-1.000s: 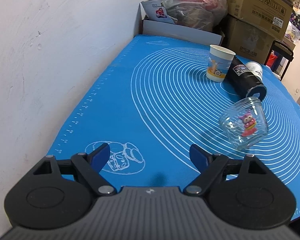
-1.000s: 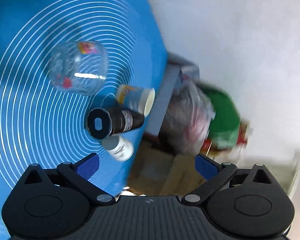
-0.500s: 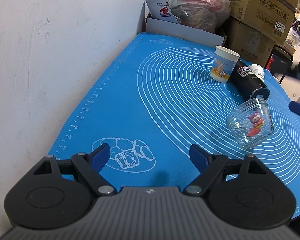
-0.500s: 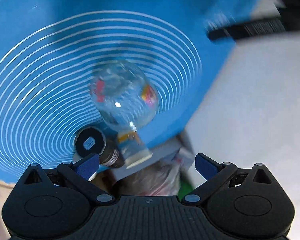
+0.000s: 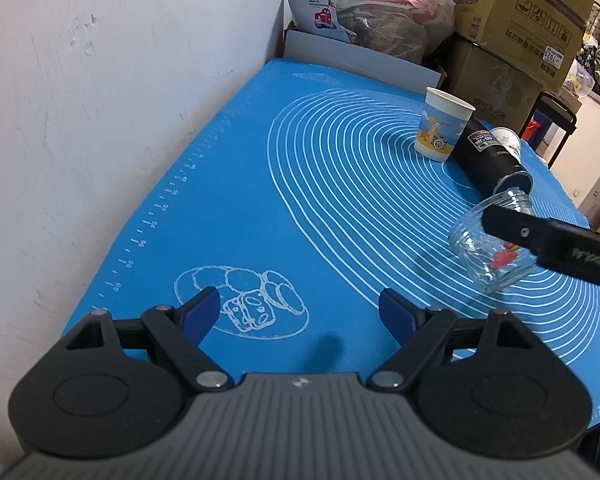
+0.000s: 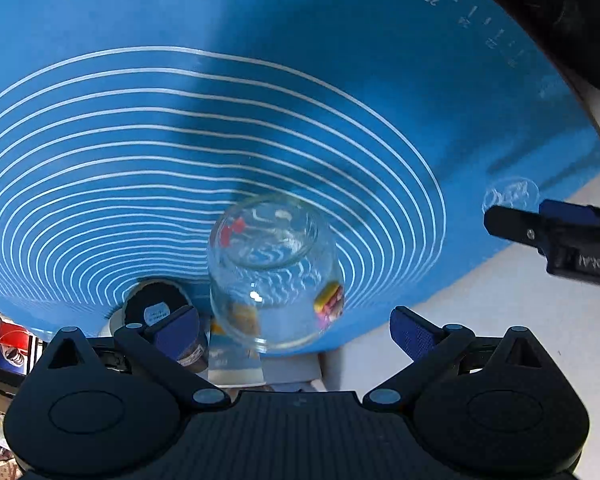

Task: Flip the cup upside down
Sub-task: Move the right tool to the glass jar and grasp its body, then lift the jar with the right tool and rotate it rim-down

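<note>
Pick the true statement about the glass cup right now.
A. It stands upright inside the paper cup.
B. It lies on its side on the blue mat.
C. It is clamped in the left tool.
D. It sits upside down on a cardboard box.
B: the glass cup lies tipped on the mat, mouth toward the black tumbler; the right tool is open around it, not closed.
</note>
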{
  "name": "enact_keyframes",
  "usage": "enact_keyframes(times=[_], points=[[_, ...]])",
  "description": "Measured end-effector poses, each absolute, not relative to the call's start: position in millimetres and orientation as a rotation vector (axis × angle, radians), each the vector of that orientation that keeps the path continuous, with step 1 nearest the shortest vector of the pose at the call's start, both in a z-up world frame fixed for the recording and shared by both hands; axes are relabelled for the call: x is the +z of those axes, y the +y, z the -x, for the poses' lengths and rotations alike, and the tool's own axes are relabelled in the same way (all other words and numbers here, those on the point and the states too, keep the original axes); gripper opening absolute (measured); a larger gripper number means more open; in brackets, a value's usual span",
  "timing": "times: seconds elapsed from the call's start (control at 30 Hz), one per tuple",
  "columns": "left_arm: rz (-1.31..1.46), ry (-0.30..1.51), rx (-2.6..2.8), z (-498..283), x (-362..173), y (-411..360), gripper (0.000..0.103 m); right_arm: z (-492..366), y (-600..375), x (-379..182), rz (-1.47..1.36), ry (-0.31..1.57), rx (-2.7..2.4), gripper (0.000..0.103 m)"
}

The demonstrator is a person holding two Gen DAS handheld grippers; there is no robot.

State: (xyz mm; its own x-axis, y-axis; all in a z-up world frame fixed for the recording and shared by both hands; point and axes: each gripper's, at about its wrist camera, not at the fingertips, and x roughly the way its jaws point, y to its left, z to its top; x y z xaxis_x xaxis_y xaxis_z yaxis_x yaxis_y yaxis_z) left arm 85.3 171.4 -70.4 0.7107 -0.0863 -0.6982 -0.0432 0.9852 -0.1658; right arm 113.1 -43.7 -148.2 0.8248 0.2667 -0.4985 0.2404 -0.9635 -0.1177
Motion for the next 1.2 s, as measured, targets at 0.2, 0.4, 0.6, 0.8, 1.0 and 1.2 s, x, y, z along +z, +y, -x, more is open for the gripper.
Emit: enact_keyframes(times=[0.2,0.4,0.6,0.8,1.0,1.2], points=[[0.181,0.782,-0.035,-86.4,-72.1,172.2,0.086,-127.8,-51.2,-156.4,3.019,-0.481,0.896,0.095],[0.198,0.786,-0.033,-89.1,-76.0,175.3,0.086,-137.5,-55.1,-161.3,3.043,-0.475,0.953,0.085],[0.201,0.79,-0.043,-91.0,-77.4,175.5,0.086,-141.4,-56.8,-160.6,3.031,-0.459,1.014,0.081],[0.209,0.79,-0.043,-91.6,-78.5,176.5,0.086,-152.5,-52.1,-169.4,3.034,-0.436,1.056,0.079],[0.209,0.796,-0.046,-92.4,-79.8,176.6,0.086,-158.3,-48.6,-163.9,3.02,-0.354,1.095,0.078],[0.201,0.796,-0.053,-92.8,-79.8,171.5,0.086,-160.2,-49.9,-161.6,2.929,-0.298,1.063,0.078]])
